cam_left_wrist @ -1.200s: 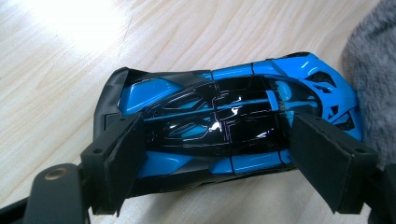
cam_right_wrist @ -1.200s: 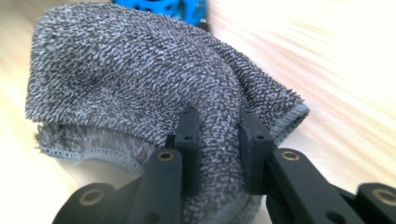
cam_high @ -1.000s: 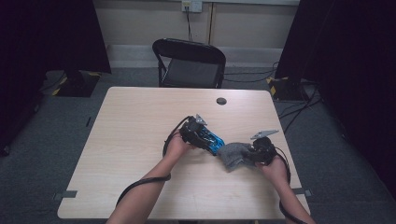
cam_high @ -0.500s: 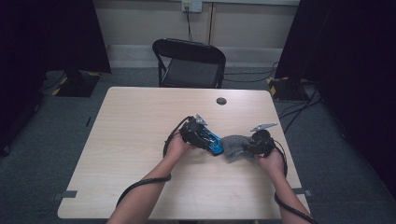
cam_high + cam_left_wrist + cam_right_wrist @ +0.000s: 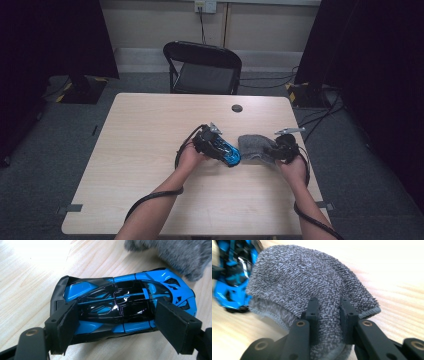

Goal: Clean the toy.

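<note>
While the table [image 5: 150, 150] is seen from the high view, the left gripper [image 5: 220, 146] is set over a blue toy car [image 5: 227, 153], and the right gripper [image 5: 276, 148] is held at the edge of a grey cloth [image 5: 254, 147] just beyond its tips. Car and cloth are seen touching or nearly so, between the two tools. A small dark round thing [image 5: 237, 108] lies well ahead of both grippers, and a black chair [image 5: 202, 67] stands past the far table edge; neither is judged to be in the way.

From the left gripper view, the jaws are spread and placed at either side of the blue toy car [image 5: 120, 305], close against its body; whether the pads are actually pressing cannot be told. The car is judged hard, glossy and light, so it could slip; a hold across the flanks at mid-body looks safest, away from the thin spoiler and vents. The grey cloth [image 5: 175, 255] is seen past the car's nose, at upper right of the jaws.

From the right gripper view, the jaws are clamped on a bunched fold of the grey cloth [image 5: 312, 282]. The cloth is judged soft, limp and light, so it will sag and drag; it is best taken by a gathered fold, as now. The blue toy car [image 5: 230, 277] sits left of the jaws, against the cloth.
</note>
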`<control>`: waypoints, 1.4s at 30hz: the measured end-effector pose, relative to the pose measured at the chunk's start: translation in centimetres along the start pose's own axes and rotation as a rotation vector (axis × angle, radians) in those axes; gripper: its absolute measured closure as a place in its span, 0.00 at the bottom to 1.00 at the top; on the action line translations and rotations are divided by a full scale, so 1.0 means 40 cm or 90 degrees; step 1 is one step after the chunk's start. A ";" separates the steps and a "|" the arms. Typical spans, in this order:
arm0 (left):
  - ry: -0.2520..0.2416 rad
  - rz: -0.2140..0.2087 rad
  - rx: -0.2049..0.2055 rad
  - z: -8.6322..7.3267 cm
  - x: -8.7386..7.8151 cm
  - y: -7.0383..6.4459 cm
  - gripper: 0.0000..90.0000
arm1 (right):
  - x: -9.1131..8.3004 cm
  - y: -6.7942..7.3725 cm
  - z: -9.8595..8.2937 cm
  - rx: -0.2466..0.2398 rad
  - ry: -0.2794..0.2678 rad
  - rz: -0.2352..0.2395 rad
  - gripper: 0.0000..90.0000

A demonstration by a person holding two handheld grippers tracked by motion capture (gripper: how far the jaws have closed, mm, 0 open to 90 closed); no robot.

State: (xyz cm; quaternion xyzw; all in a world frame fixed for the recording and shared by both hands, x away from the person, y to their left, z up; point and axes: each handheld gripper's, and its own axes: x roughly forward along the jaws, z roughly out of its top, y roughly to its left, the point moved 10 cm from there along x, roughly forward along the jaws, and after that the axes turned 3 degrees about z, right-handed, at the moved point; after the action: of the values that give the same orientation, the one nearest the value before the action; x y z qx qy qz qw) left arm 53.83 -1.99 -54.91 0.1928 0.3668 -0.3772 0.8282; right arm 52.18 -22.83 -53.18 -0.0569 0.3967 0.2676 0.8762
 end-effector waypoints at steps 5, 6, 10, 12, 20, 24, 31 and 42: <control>0.000 0.000 0.001 -0.001 -0.001 0.000 0.22 | -0.052 0.011 0.002 -0.005 -0.033 0.028 0.81; 0.001 0.000 0.000 0.000 0.000 0.000 0.22 | -0.064 0.021 -0.003 -0.007 -0.036 0.041 0.81; 0.004 0.001 0.000 0.000 -0.001 0.000 0.22 | -0.091 0.064 -0.024 -0.036 -0.040 0.073 0.81; 0.004 0.003 0.000 0.000 -0.001 0.000 0.22 | -0.098 0.091 -0.041 -0.053 -0.036 0.087 0.80; 0.007 0.002 0.001 0.001 0.000 0.001 0.22 | -0.108 0.175 -0.106 -0.089 -0.025 0.130 0.80; 0.005 0.003 -0.003 0.002 0.000 0.000 0.22 | -0.111 0.204 -0.123 -0.115 -0.011 0.132 0.80; 0.006 0.004 -0.002 0.000 -0.001 0.000 0.22 | -0.085 0.214 -0.159 -0.143 0.033 0.112 0.80; 0.006 0.006 -0.001 0.001 0.000 0.000 0.22 | -0.059 0.162 -0.152 -0.124 0.059 0.069 0.80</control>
State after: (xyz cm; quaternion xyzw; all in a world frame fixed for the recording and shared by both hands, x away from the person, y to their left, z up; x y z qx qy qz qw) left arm 53.85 -2.01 -54.86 0.1957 0.3705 -0.3717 0.8284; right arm 43.53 -20.23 -54.88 -0.1323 0.4111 0.3492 0.8316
